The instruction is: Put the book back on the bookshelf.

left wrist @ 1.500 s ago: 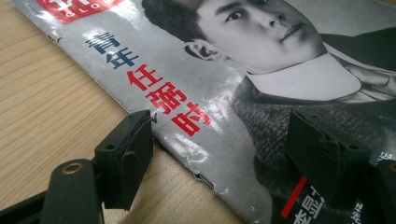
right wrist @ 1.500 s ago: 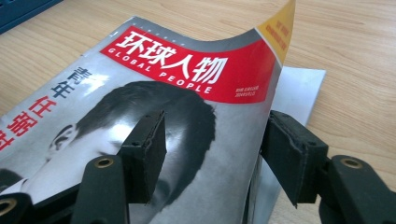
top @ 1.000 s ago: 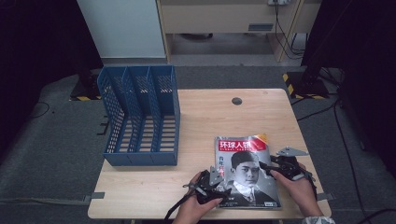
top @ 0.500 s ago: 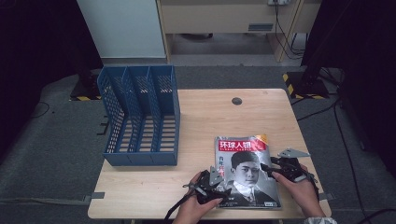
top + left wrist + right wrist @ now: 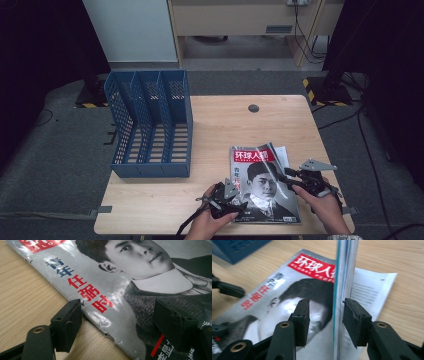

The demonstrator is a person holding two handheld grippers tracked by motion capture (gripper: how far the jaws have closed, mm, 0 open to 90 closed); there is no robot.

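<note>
While the magazine (image 5: pixel 264 185) lies at the near right of the wooden table (image 5: pixel 220 125), its right edge is lifted between the jaws of the right gripper (image 5: pixel 290 176), which have just been closing; one pad touches it, the other stands clear. The left gripper (image 5: pixel 239 196) is held open astride the magazine's left edge, gripping nothing. A blue file rack (image 5: pixel 150 125) stands at the far left.

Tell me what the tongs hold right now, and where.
Nothing gripped yet: the right tongs straddle the magazine's lifted edge, jaws just closing; left tongs open at its spine.
</note>
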